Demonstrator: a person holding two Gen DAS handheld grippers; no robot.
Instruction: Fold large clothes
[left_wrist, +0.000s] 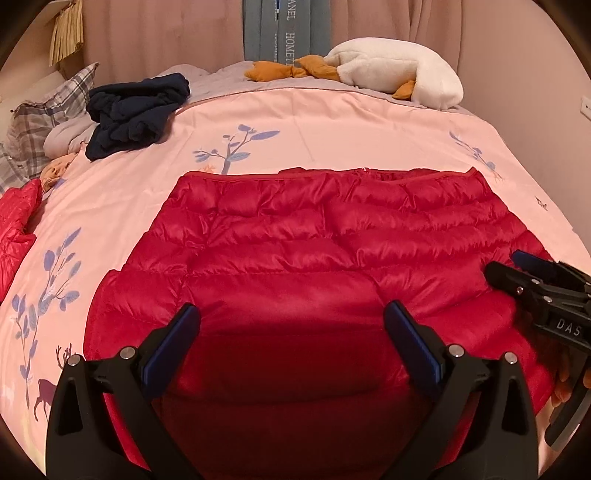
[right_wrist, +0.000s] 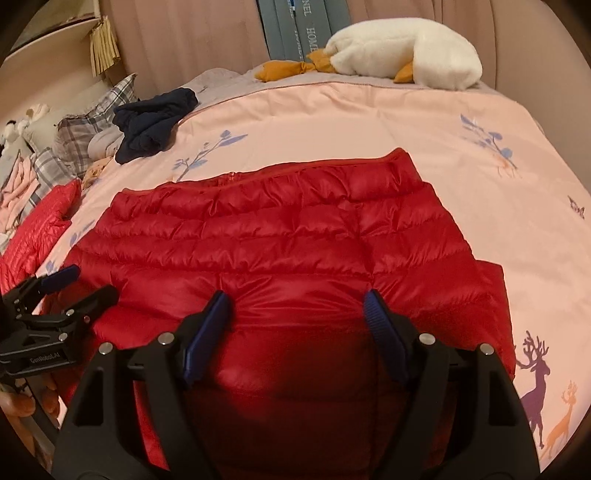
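Nearest the cameras, both claws hover over the near edge of a red puffer jacket (left_wrist: 295, 258) spread on the bed. The left claw (left_wrist: 291, 339) has its jaws wide apart with nothing between them, and so does the right claw (right_wrist: 295, 325); neither blue pad appears to pinch the fabric, though the shadowed stretch at 6 o'clock in each view is too dark to be sure of contact. In the left wrist view the right claw sits at 3 o'clock; in the right wrist view the left one sits at 9 o'clock — so the 2 work side by side along the same edge.

The jacket lies flat in the middle of the pink duvet (left_wrist: 332, 122), quilted channels running 9 to 3. It already looks narrowed, with an extra layer showing along each side, so I judge the sleeves or sides are folded in and the lengthwise fold is the step in hand. The trimmed edge with a zipper end lies at 12 o'clock; whether that is hem or collar I cannot tell. Its long axis seems to run 6 to 12, away from the claws.

The next move calls for closing both claws on the near edge, well apart from each other, then lifting evenly and carrying it toward 12 — the slick shell could slip.

Farther off: another red garment (left_wrist: 16, 218) at 9, a navy garment (left_wrist: 136, 110) at 10 to 11, and a white plush goose (left_wrist: 399, 70) at 1.
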